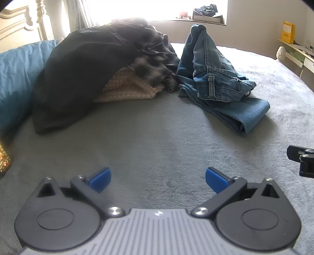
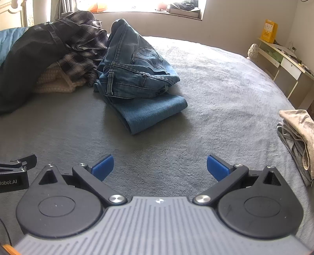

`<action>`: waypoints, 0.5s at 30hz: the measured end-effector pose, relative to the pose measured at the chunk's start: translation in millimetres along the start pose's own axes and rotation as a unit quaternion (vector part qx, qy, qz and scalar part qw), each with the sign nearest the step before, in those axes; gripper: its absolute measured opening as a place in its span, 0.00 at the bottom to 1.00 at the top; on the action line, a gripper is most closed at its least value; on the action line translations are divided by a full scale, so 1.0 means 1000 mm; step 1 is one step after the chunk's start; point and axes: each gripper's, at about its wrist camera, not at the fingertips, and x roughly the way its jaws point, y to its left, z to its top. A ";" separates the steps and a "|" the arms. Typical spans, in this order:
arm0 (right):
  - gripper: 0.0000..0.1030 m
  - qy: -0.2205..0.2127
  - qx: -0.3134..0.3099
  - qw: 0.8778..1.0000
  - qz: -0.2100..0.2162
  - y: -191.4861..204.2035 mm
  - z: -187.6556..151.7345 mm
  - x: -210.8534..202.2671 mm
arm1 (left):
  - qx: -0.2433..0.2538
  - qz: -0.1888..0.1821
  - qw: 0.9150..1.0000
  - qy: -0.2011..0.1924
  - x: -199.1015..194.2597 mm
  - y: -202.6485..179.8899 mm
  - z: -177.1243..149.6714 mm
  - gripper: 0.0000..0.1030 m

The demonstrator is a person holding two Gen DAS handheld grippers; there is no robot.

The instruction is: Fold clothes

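A pair of blue jeans (image 1: pixel 219 82) lies crumpled on the grey bedcover (image 1: pixel 157 141), one leg folded flat toward me; it also shows in the right wrist view (image 2: pixel 135 78). Left of it is a heap: a black garment (image 1: pixel 78 74), a plaid shirt (image 1: pixel 149 55) and a cream knit (image 1: pixel 127 88). My left gripper (image 1: pixel 158 180) is open and empty, low over bare cover, well short of the clothes. My right gripper (image 2: pixel 160 167) is open and empty too, beside the left one, whose tip shows at the left edge of the right wrist view (image 2: pixel 17 166).
Folded beige and grey garments (image 2: pixel 298 137) lie at the bed's right edge. A blue pillow (image 1: pixel 17 74) and a headboard (image 1: pixel 19 21) are at the far left. A desk (image 2: pixel 284 62) with a yellow box (image 2: pixel 268 31) stands by the right wall. A window sill (image 2: pixel 157 11) holds items.
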 end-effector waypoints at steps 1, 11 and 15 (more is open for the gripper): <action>0.99 0.000 0.000 1.000 -0.001 0.000 0.000 0.001 | -0.001 -0.001 1.000 0.000 0.001 0.000 0.000 1.00; 0.99 -0.024 -0.010 1.000 0.013 0.000 0.001 0.007 | -0.042 -0.028 0.998 -0.026 0.014 0.011 0.001 1.00; 0.99 -0.041 -0.018 0.999 0.020 0.001 0.003 0.012 | -0.055 -0.040 0.997 -0.040 0.026 0.016 0.004 1.00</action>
